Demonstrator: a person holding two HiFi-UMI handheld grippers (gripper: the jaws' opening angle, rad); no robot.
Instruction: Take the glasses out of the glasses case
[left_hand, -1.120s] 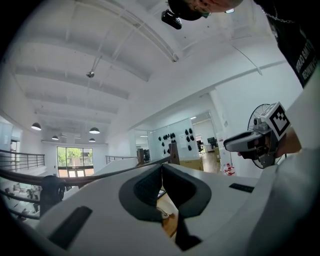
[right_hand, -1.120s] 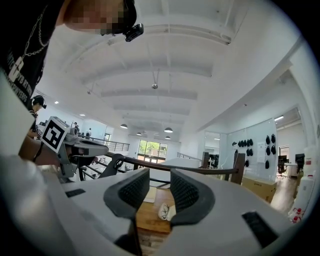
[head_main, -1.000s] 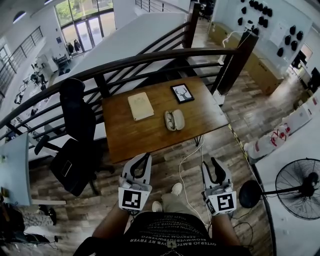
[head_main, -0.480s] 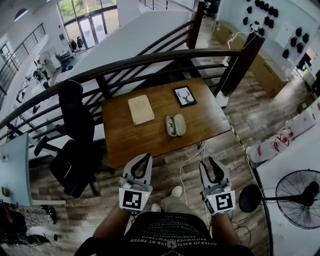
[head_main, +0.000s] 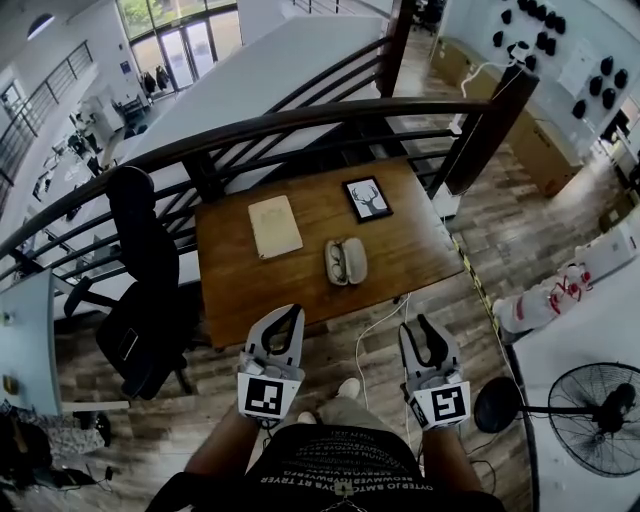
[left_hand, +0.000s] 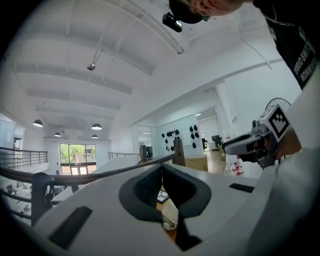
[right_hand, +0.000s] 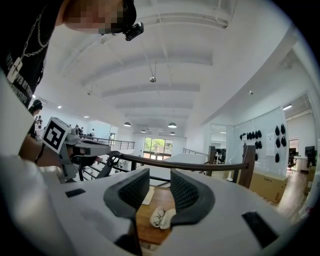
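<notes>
Left gripper (head_main: 288, 314) and right gripper (head_main: 420, 325) nearer the wooden table (head_main: 250, 290), glasses case (head_main: 346, 261) lower in the head view.

Open glasses case (head_main: 347, 261) holding glasses (head_main: 337, 263), on wooden table (head_main: 405, 250); notebook (head_main: 274, 226), framed picture (head_main: 366, 198) nearby

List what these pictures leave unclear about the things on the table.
- Glasses: too small in the head view to tell how they sit in the open case.
- Case: in the left gripper view, the shut left gripper hides all but a rim.
- Beige pad: any print is too small in the head view; the right gripper covers part of it in its own view.
</notes>
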